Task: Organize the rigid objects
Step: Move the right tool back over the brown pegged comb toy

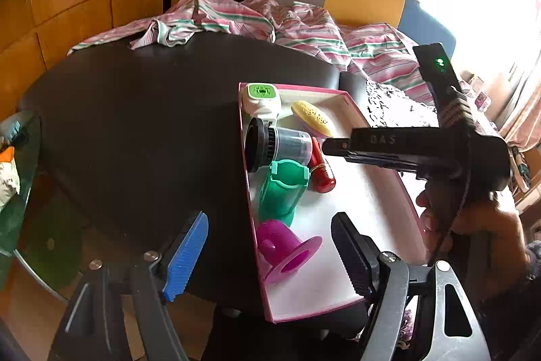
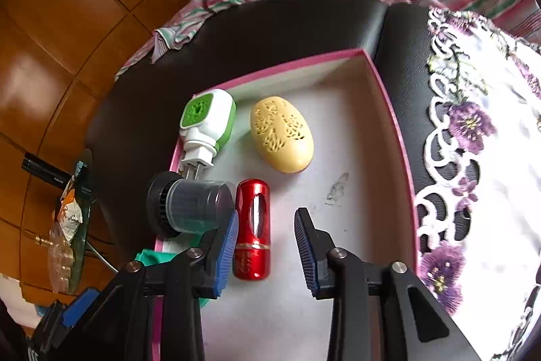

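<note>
A pink-rimmed white box (image 1: 382, 188) (image 2: 389, 110) lies on the black table. It holds a green-and-white plug-in device (image 2: 206, 120) (image 1: 262, 98), a yellow egg-shaped case (image 2: 282, 134) (image 1: 312, 119), a black-capped clear jar (image 2: 189, 202) (image 1: 277, 146), a red cylinder (image 2: 252, 225) (image 1: 323, 175), a teal cup (image 1: 284, 188) and a magenta funnel-shaped piece (image 1: 287, 249). My right gripper (image 2: 267, 246) is open low over the box floor. The red cylinder lies between its fingers, against the left pad and clear of the right one. My left gripper (image 1: 268, 259) is open above the box's near left wall and the magenta piece.
A pink-and-green striped cloth (image 1: 297, 22) is heaped at the table's far side. A white lace mat with purple flowers (image 2: 473, 137) lies right of the box. A glass side table (image 1: 20, 192) stands at the left. A hand (image 1: 473, 225) grips the right tool.
</note>
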The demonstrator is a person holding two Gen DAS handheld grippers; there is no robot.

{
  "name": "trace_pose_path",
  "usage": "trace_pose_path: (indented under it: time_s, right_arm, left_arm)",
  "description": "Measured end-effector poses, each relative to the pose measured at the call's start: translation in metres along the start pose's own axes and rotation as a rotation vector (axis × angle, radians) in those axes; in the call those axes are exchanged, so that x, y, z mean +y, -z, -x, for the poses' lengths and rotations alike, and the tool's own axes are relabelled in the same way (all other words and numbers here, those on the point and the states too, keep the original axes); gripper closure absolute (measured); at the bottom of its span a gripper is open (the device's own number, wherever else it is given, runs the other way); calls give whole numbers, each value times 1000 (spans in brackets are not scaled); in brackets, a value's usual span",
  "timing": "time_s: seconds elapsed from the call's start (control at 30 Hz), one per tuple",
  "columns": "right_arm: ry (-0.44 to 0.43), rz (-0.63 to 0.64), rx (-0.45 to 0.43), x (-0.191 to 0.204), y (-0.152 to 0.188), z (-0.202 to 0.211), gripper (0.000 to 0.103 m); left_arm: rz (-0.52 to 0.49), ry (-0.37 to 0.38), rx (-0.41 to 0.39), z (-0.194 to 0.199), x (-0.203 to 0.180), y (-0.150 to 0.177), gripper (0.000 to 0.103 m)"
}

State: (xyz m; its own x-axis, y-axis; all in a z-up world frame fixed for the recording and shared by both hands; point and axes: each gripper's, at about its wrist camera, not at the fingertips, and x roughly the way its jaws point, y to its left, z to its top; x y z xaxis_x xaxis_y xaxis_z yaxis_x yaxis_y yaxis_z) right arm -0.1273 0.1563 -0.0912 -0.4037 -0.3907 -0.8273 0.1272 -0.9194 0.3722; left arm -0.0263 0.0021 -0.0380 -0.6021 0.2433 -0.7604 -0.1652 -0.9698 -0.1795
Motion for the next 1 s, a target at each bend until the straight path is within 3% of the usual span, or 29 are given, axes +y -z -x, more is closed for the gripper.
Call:
trace_pose_path:
  time_s: [0.37,1.0]
  right_arm:
    - [75,103,-80,0,18,45,68]
    - [137,76,-190,-30,33,104,68]
  left_arm:
    - [-47,-12,-24,10,-13,0,27]
    - [-121,-8,-16,13,-40,6,27]
